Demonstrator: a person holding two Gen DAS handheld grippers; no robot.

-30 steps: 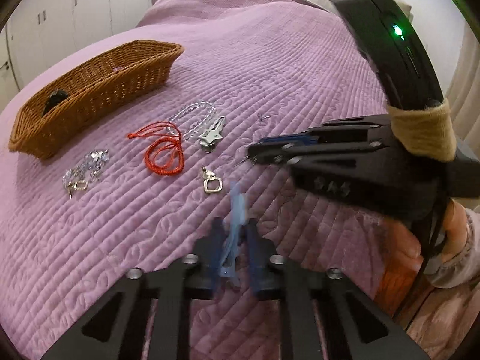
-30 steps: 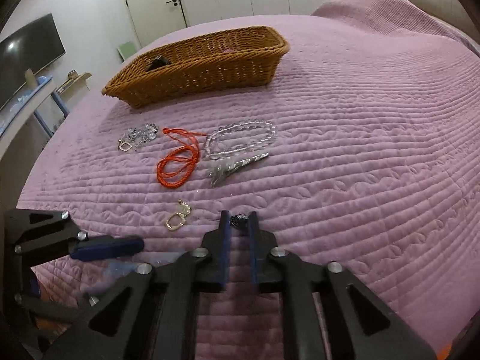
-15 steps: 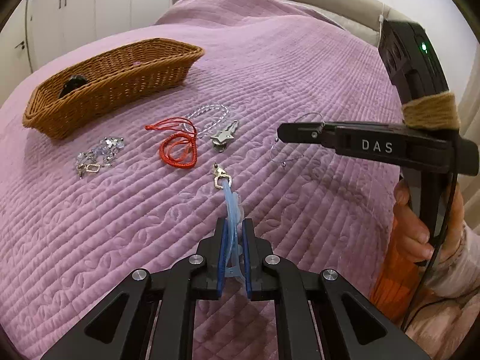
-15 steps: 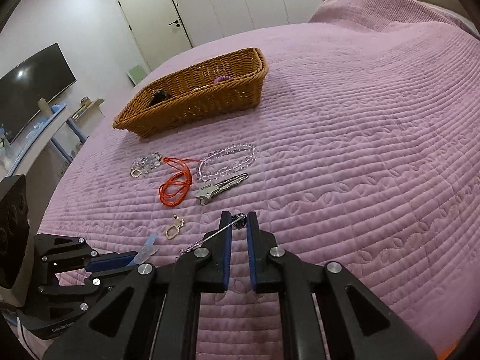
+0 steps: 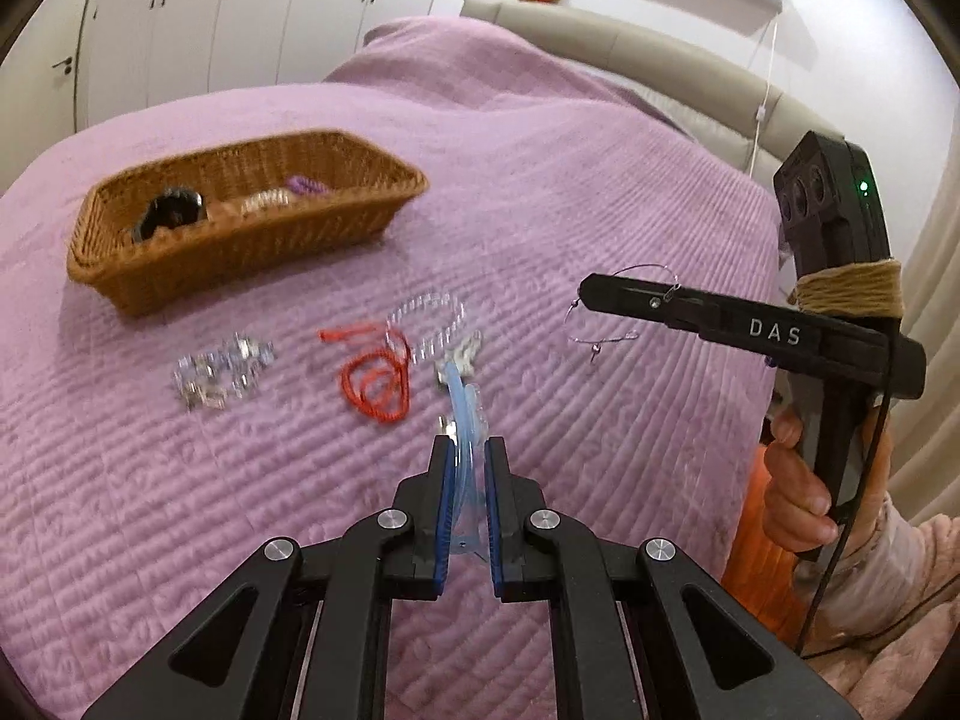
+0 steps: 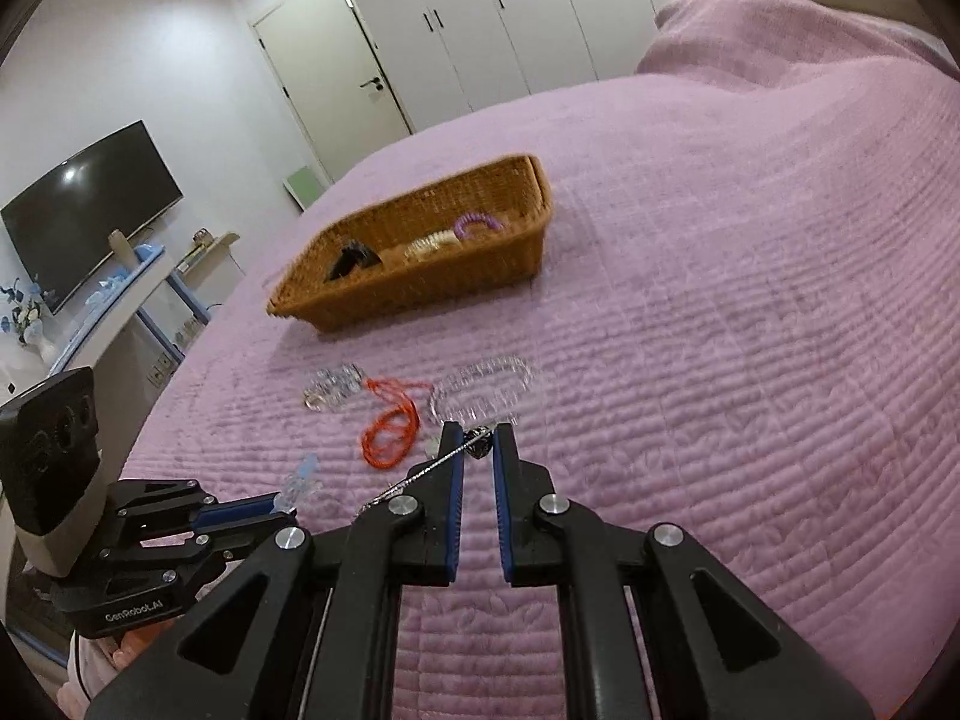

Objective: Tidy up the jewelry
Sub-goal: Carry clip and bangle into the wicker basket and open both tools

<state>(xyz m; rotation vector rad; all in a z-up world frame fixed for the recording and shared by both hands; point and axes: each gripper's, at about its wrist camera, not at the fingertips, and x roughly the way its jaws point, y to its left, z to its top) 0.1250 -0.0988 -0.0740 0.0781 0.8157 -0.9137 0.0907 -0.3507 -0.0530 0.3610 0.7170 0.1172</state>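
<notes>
Here, a pale blue translucent piece [image 5: 465, 420] is pinched between the closed jaws of the left gripper [image 5: 467, 450], above the purple bedspread [image 5: 600, 180]. A thin silver chain [image 6: 420, 471] with a small dark bead is clamped in the right gripper [image 6: 478, 444]. 4 loose pieces are left near the wicker basket [image 6: 516, 258].

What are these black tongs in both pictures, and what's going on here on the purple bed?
No robot: a person's hand holds a hand-held claw, one in each hand, each carrying a camera looking along its fingers. One picture is from the left claw, shut on a pale blue translucent piece; the other from the right claw, shut on a thin silver chain. On the purple quilt lie an orange cord, clear bead strands and a wicker basket.
</notes>
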